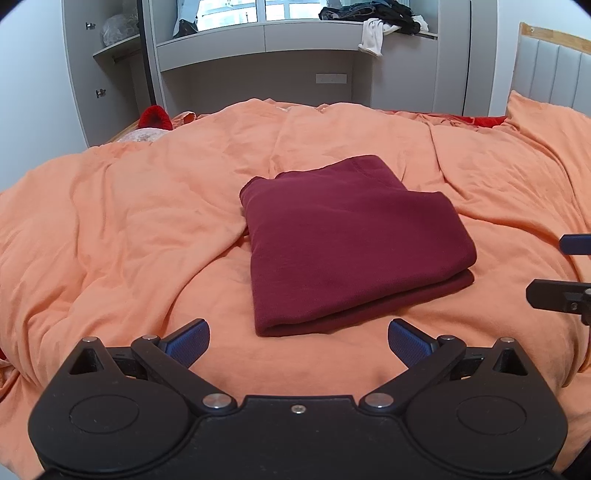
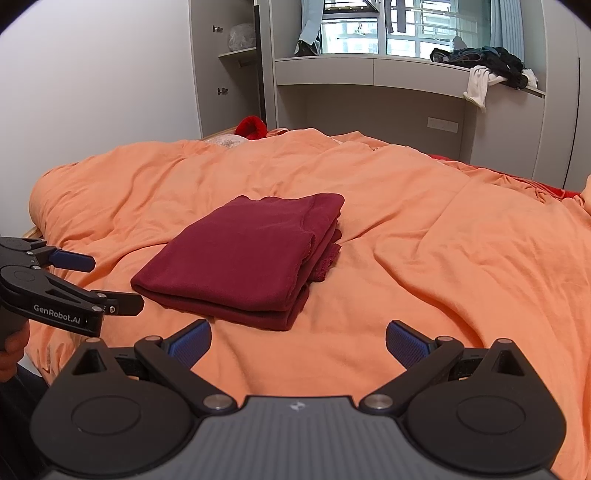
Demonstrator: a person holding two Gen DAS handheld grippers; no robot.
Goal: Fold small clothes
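Observation:
A dark red garment (image 1: 347, 243) lies folded into a neat rectangle on the orange duvet (image 1: 129, 229); it also shows in the right wrist view (image 2: 243, 258). My left gripper (image 1: 298, 341) is open and empty, just short of the garment's near edge. My right gripper (image 2: 298, 341) is open and empty, a little back from the garment and to its right. The left gripper shows at the left edge of the right wrist view (image 2: 107, 284), beside the garment. The right gripper's fingers (image 1: 554, 291) show at the right edge of the left wrist view.
The orange duvet (image 2: 443, 258) covers the whole bed and is rumpled. Grey built-in shelves (image 1: 258, 40) stand behind the bed, with a heap of dark and white clothes (image 1: 384, 18) on the window ledge. A red item (image 1: 155, 116) lies at the far bed edge. A padded headboard (image 1: 554, 77) stands at right.

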